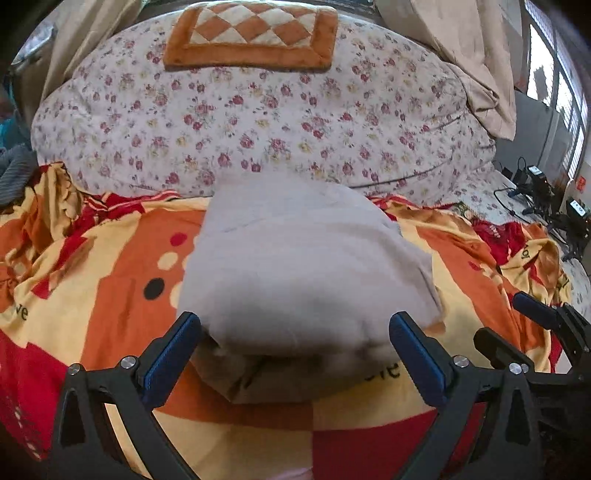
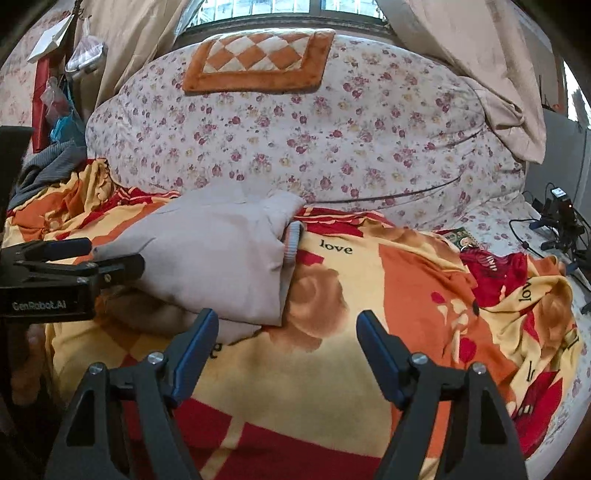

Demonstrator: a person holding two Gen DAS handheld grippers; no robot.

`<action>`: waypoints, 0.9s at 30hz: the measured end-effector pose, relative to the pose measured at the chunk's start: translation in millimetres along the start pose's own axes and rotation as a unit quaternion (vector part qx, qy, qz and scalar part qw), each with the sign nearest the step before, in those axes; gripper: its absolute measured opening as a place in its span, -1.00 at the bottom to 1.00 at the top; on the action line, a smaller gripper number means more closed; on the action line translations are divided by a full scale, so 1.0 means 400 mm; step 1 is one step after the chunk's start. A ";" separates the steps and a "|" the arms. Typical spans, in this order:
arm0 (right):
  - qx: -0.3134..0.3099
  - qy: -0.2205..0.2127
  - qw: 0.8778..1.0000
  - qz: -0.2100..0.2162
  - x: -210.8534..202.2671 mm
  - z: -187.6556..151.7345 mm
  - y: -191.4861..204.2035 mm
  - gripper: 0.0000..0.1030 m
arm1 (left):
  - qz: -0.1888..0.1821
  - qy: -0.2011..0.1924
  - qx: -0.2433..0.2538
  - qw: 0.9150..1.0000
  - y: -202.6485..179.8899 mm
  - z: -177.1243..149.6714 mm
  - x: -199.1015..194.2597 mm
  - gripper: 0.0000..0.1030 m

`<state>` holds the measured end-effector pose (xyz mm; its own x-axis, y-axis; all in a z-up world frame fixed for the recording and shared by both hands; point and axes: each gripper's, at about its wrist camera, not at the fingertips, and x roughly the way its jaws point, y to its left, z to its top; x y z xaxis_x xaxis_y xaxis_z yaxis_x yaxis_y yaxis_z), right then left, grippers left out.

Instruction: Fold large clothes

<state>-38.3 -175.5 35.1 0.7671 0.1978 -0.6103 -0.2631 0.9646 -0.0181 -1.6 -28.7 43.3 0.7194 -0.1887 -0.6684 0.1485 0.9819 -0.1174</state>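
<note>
A pale grey garment (image 1: pixel 295 266) lies folded into a thick bundle on the orange, red and yellow blanket (image 1: pixel 110 295). My left gripper (image 1: pixel 295 326) hovers at its near edge, jaws wide open, and the blue pads (image 1: pixel 170 354) do not touch the cloth. In the right wrist view the garment (image 2: pixel 221 251) sits left of centre, its ribbed cuff (image 2: pixel 293 243) at the right side. Just right of it, over bare blanket (image 2: pixel 314 369), my right gripper (image 2: pixel 288 319) stands open with nothing between its fingers. The left gripper (image 2: pixel 85 258) shows at that view's left edge.
A big floral duvet (image 1: pixel 258 122) is piled behind the garment, with an orange checked cushion (image 1: pixel 255 33) on top. Beige curtains (image 2: pixel 480 74) hang at the back. Chargers and cables (image 2: pixel 557 221) lie at the bed's right edge. A rumpled fold of blanket (image 2: pixel 517 288) rises at right.
</note>
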 end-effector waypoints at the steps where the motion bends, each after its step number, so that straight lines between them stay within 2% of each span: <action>1: 0.002 0.001 1.000 -0.003 0.003 0.000 -0.003 0.56 | 0.006 0.001 0.000 1.000 0.002 0.004 0.006 0.82; 4: 0.016 0.003 1.000 -0.001 0.006 -0.002 -0.013 0.56 | 0.022 0.019 -0.008 1.000 0.013 0.003 0.026 0.82; 8: 0.020 0.003 1.000 0.006 0.009 -0.001 -0.015 0.56 | 0.019 0.043 -0.035 0.998 0.037 -0.003 0.049 0.82; 13: 0.006 -0.015 1.000 0.018 -0.010 0.006 0.004 0.56 | 0.030 0.041 -0.036 0.998 0.040 -0.005 0.047 0.82; 16: -0.001 -0.009 1.000 -0.001 -0.006 0.007 0.012 0.59 | 0.033 0.041 -0.036 0.998 0.042 -0.005 0.047 0.82; 20: 0.007 -0.002 1.000 -0.001 -0.004 0.005 0.006 0.59 | 0.036 0.040 -0.037 0.998 0.043 -0.006 0.046 0.82; 24: 0.015 -0.018 1.000 -0.003 -0.014 0.002 0.002 0.59 | 0.043 0.038 -0.034 0.998 0.044 -0.009 0.048 0.82; 27: 0.036 -0.006 0.999 0.001 -0.004 -0.002 -0.012 0.59 | 0.047 0.041 -0.032 0.998 0.042 -0.011 0.052 0.82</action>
<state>-38.6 -180.4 35.7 0.7733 0.2009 -0.6014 -0.2217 0.9743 0.0405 12.7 -16.0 24.2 0.6700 -0.0971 -0.7359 0.0372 0.9946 -0.0974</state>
